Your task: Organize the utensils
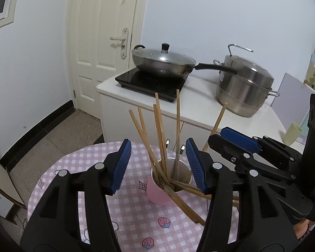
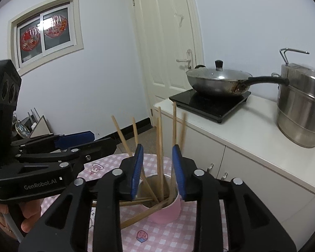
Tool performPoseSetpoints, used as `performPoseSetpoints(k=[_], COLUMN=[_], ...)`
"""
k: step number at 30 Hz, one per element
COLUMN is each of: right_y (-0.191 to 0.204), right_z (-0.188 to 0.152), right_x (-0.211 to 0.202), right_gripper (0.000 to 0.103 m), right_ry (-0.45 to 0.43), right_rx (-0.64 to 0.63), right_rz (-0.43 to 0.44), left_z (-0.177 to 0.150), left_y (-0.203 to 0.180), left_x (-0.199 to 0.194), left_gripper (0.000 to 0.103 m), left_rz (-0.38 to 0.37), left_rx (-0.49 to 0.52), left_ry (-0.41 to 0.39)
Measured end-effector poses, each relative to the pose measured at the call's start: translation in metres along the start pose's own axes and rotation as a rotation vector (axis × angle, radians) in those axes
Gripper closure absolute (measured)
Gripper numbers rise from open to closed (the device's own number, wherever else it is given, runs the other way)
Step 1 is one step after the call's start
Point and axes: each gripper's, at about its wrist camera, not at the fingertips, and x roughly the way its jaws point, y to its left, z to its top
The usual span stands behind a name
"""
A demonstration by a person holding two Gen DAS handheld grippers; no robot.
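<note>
We hold both grippers over the pink cup (image 1: pixel 160 195) on the checked bench (image 1: pixel 73 168), where the wooden chopsticks (image 1: pixel 160 130) stand fanned out, a few more lying on the cloth against its near side. The left gripper (image 1: pixel 157 163) has its jaws about half open, pads clear of every stick. The right gripper (image 2: pixel 157 168) shows a narrower gap; sticks rise through it in that view, yet we see no pad pressing on them. These sticks look light, stiff and smooth, so they may roll or pivot. We judge the best hold is across a stick's middle, squarely between the pads. The cup seems light and could tip.
</note>
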Motion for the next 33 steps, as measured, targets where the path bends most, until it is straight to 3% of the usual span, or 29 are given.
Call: performPoseSetpoints(k=[11, 19, 25, 33], right_y=[0.028, 0.046, 0.047, 0.059], right_z=[-0.002, -0.044, -0.072, -0.099], right_x=[-0.061, -0.083, -0.09, -0.108], right_gripper=[0.059, 0.049, 0.037, 0.026], right_ry=[-0.09, -0.132, -0.163, -0.219], right_rx=[-0.061, -0.099, -0.051, -0.06], right_rz=[-0.031, -0.11, -0.151, -0.207], left_z=[-0.023, -0.067, -0.096, -0.127], left_y=[0.001, 0.005, -0.005, -0.005], left_x=[-0.072, -0.106, -0.124, -0.142], left_gripper=[0.031, 0.021, 0.016, 0.014], left_rz=[0.087, 0.178, 0.216, 0.244], left_rx=[0.036, 0.058, 0.101, 0.053], left_ry=[-0.166, -0.249, -0.313, -0.362])
